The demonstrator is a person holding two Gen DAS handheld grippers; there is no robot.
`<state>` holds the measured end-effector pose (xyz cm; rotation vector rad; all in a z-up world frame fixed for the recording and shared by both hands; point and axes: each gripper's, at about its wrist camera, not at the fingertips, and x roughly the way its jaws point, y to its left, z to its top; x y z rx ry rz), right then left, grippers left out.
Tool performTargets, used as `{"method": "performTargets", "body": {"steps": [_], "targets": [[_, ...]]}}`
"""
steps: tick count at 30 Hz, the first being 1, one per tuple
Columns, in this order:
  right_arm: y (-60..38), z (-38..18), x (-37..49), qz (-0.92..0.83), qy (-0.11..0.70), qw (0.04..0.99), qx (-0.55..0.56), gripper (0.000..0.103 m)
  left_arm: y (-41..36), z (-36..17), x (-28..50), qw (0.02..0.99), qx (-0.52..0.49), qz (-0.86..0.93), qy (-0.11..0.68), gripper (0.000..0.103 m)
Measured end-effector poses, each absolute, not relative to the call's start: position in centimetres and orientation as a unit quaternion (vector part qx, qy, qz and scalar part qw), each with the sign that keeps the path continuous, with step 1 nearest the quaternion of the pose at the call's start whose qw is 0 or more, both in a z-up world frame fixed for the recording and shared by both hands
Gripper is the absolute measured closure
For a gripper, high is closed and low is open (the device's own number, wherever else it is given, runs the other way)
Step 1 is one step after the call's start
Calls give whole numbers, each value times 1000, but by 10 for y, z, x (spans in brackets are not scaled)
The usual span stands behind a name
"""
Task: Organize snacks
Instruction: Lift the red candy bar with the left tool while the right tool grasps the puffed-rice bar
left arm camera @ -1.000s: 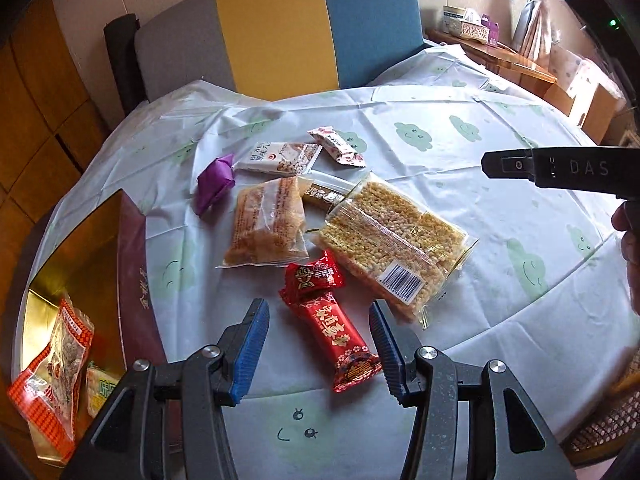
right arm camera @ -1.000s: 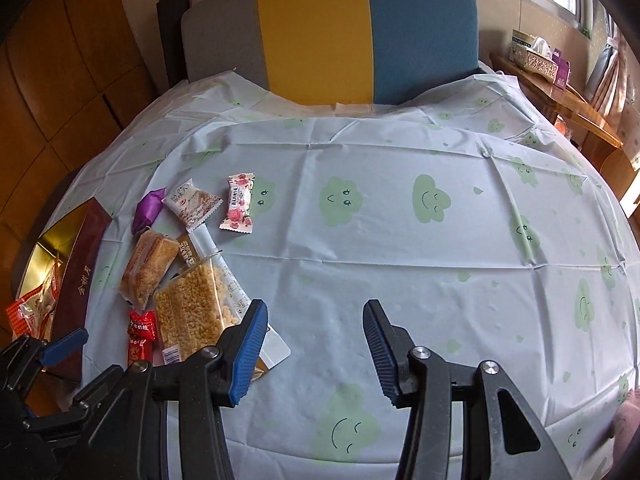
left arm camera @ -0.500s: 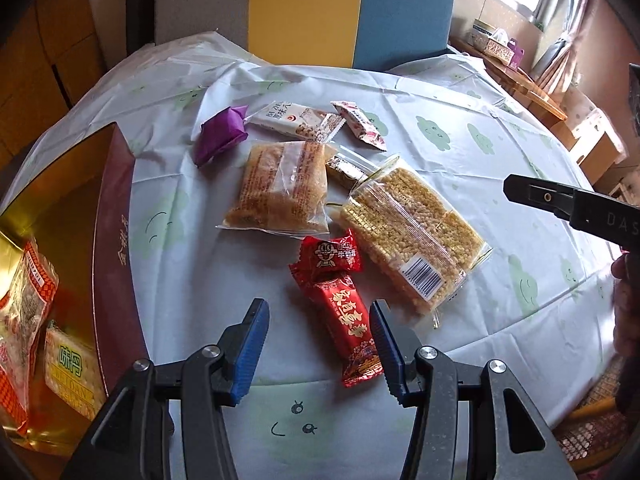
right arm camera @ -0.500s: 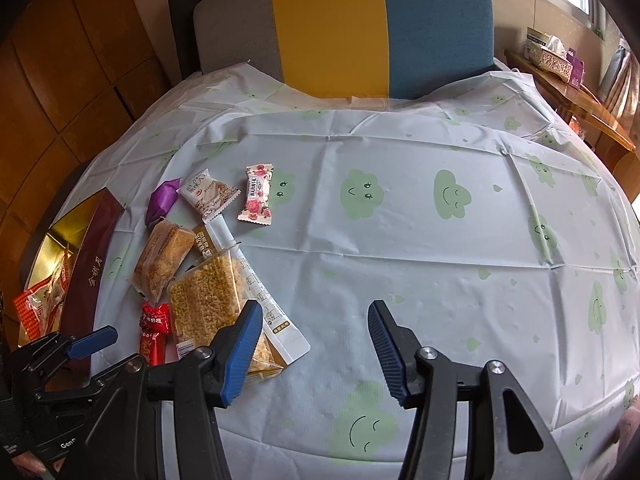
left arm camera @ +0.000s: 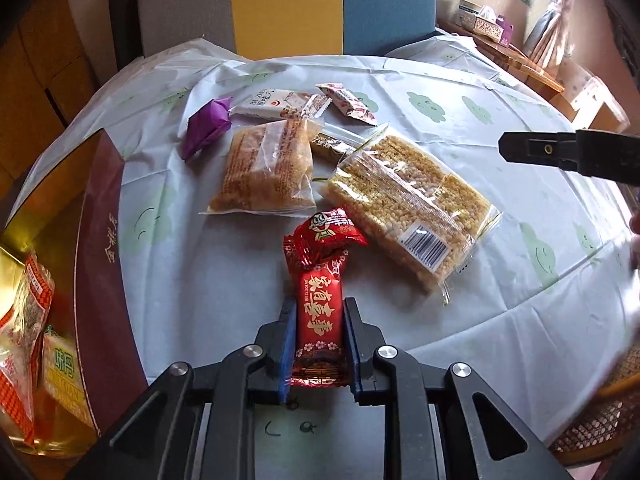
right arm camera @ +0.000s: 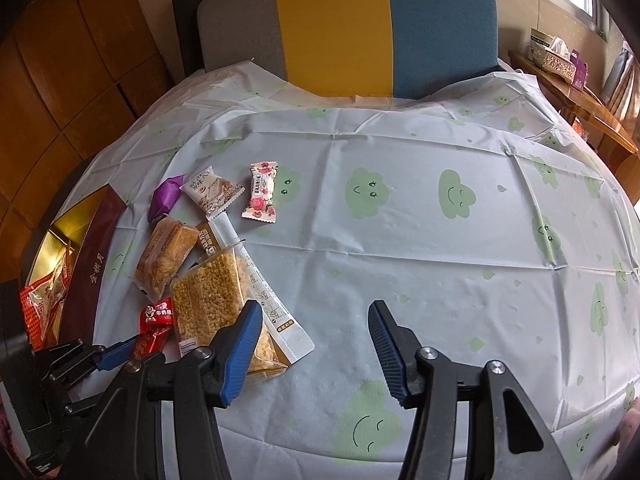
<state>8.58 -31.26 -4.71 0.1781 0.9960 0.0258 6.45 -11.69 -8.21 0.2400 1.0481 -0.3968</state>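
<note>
A long red snack packet [left arm camera: 320, 312] lies on the cloud-print tablecloth [left arm camera: 208, 280], and my left gripper [left arm camera: 320, 305] is closing on it, blue pads against both its sides. A small red packet [left arm camera: 326, 232] touches its far end. Beyond lie a clear rice-puff bar pack [left arm camera: 408, 200], a golden cake pack [left arm camera: 268, 168], a purple candy [left arm camera: 208, 126], a white packet [left arm camera: 272, 104] and a floral candy [left arm camera: 348, 104]. At the left is a maroon box [left arm camera: 100, 240] with a gold inside. My right gripper [right arm camera: 315, 308] hangs open over bare cloth, nothing between its fingers.
The box holds an orange-red bag [left arm camera: 24, 320] and a yellow packet [left arm camera: 64, 368]. A grey, yellow and blue chair back [right arm camera: 344, 28] stands behind the round table. A wooden side table with a tissue box [right arm camera: 556, 56] is at the far right.
My left gripper has sunk toward the table and drawn its jaws in around the long red packet. The right gripper has stayed where it was, open.
</note>
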Motion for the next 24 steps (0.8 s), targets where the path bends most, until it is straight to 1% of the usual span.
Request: {"method": "performTargets", "body": {"steps": [7,15,16,18,19,24], "targets": [[-287,-48,83,66,475,876,51,47,-101,-63,37,855,127,-210,456,81],[-260,-63,84,82,486,870,-3,46,-86,-45,19,861,112,-227,440,81],[-256,-63,85,86,484,871,-11,44,-84,-42,18,863,108,-228,437,81],[-246,-63,87,97,482,870,-24,24,-79,-35,17,866,99,-231,432,81],[-240,-64,89,106,484,868,-32,21,-75,-31,16,868,93,-231,429,81],[-207,-84,102,110,510,847,-107,20,-50,-14,23,880,53,-216,420,81]]}}
